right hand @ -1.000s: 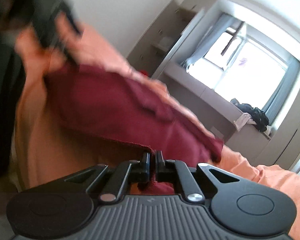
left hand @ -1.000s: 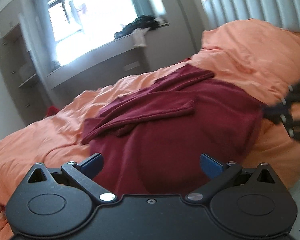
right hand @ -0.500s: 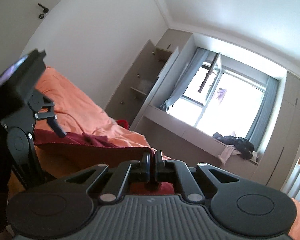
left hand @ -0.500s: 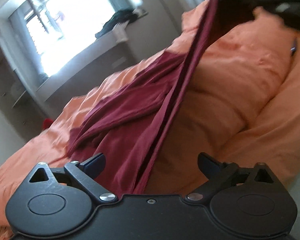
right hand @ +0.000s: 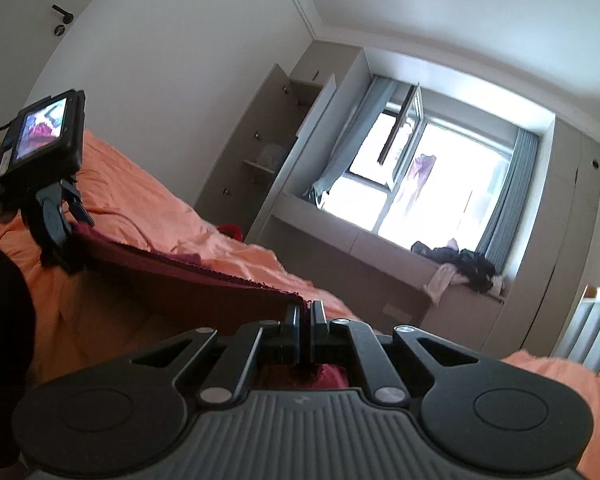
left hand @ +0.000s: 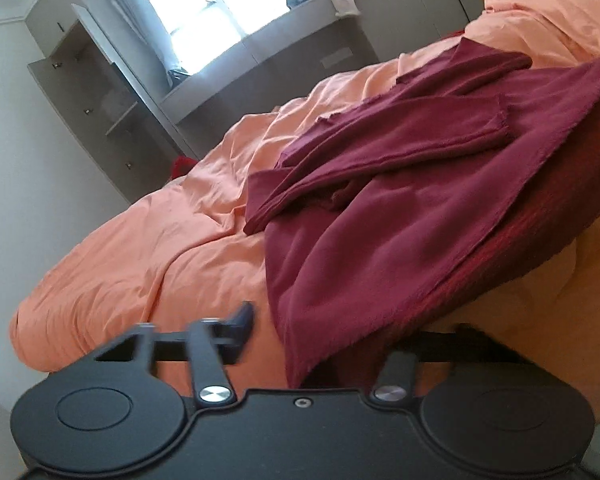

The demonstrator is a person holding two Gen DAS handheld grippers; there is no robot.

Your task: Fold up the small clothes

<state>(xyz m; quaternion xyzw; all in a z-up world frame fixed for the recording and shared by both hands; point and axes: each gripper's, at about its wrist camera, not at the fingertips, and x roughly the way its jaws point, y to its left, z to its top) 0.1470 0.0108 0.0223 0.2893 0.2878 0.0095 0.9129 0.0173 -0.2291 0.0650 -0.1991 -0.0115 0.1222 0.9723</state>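
Note:
A dark red long-sleeved garment (left hand: 400, 184) lies on the orange bedding (left hand: 148, 256), sleeves folded across its body. Its near hem is lifted off the bed. My left gripper (left hand: 320, 332) has its left finger beside the hem corner; the cloth hides the right finger, so I cannot tell how the jaws stand. My right gripper (right hand: 306, 320) is shut on the other hem corner (right hand: 292, 302) and holds it up. In the right wrist view the hem (right hand: 180, 272) stretches taut to the left gripper (right hand: 60, 216).
The orange duvet (right hand: 140, 200) covers the whole bed. A wardrobe with an open door (right hand: 276, 132) and a window bench holding a clothes pile (right hand: 460, 264) stand beyond the bed. A padded headboard (right hand: 592, 320) is at the right.
The right gripper has raised its hem corner higher. The left gripper has dropped and tilted to the hem's other corner, and its fingers have come closer together around the cloth.

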